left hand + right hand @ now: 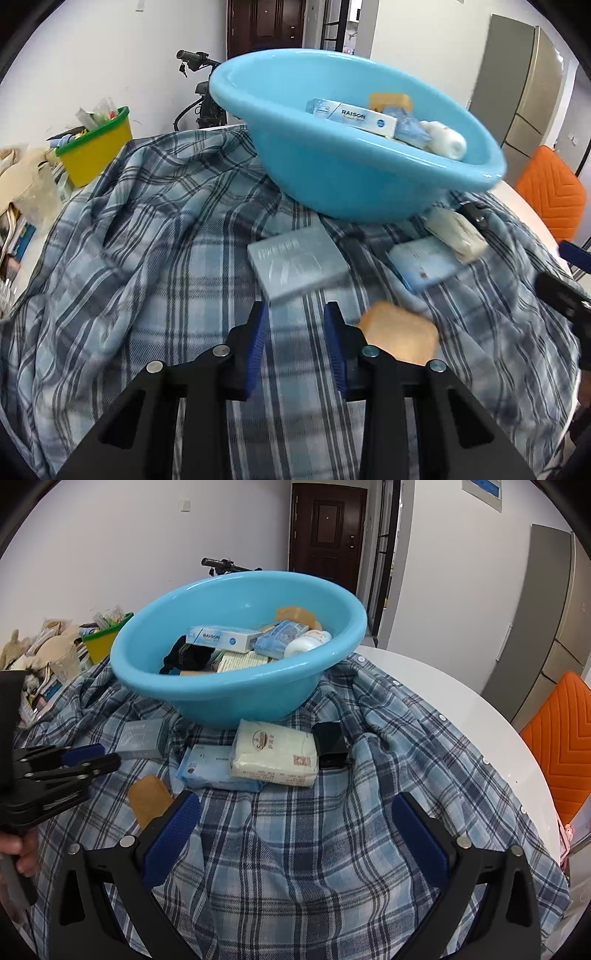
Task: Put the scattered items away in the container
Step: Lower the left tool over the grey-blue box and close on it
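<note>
A light-blue basin [332, 177] [229, 698] stands on a plaid shirt [147, 240] [314, 849] and holds boxes, packets and a white bottle. In front of it lie a grey box [295, 262] [144, 734], a tan block [400, 336] [147, 801], a pale-blue pack [421, 266] [210, 768], a white packet [454, 232] [273, 753] and a black item [330, 744]. My left gripper [295, 314] [107, 757] hovers just short of the grey box, jaws drawn close with only cloth showing between them. My right gripper [295, 830] stands wide open over bare cloth, the tan block by its left finger.
A yellow bin with a green rim [96, 151] [103, 642] and piled clutter sit at the far left. The white round table [461, 709] shows bare at the right, with an orange chair [550, 195] [561, 738] beyond it. A scooter stands behind the basin.
</note>
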Demonstrator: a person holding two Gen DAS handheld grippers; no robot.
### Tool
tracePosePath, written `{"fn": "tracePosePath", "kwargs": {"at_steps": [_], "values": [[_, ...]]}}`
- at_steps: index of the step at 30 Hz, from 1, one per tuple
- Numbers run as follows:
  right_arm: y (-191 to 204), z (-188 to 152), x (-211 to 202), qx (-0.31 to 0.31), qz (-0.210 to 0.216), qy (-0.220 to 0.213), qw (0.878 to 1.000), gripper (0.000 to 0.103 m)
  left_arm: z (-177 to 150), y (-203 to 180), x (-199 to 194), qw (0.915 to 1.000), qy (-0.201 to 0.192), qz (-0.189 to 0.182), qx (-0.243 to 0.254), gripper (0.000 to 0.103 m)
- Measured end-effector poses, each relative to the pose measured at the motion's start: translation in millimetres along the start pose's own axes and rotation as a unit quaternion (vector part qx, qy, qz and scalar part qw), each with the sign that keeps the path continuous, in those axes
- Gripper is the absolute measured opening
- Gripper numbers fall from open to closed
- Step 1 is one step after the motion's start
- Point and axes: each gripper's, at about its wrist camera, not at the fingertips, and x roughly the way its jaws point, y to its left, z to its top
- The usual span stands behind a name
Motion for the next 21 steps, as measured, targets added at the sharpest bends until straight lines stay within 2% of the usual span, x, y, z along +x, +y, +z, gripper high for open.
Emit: {"fn": "tracePosePath", "kwargs": {"at_steps": [2,4,5,7,13,16,21], "values": [[3,-3,1,-0.003,0.001,0.003,1.000,0.103,-4,-4,-8,0.9999,-0.011,-0.001,0.002,0.038],[5,-5,3,-0.004,0.004,0.006,1.000,0.103,-3,-8,-10,0.9998,-0.018,-0.001,0.007,0.079],[6,-6,3,-0.004,0.005,0.007,1.000,0.103,-2,-12,-11,0.9996,-0.026,-0.001,0.007,0.084],[8,-7,2,-0.008,0.007,0.007,1.000,0.103,3,-15,-7,0.9992,-0.038,0.002,0.012,0.084],[3,-8,-3,-0.013,-0.014,0.003,1.000,0.103,19,-16,30,0.9985,-0.019,0.052,0.002,0.084],[1,-10,-7,-0.026,-0.035,-0.004,0.999,0.103,23,-13,49,0.9985,0.001,0.055,-0.007,0.084],[-5,-11,-9,-0.023,-0.027,-0.002,0.999,0.103,25,-12,56,0.9985,0.005,0.053,-0.012,0.084]]}}
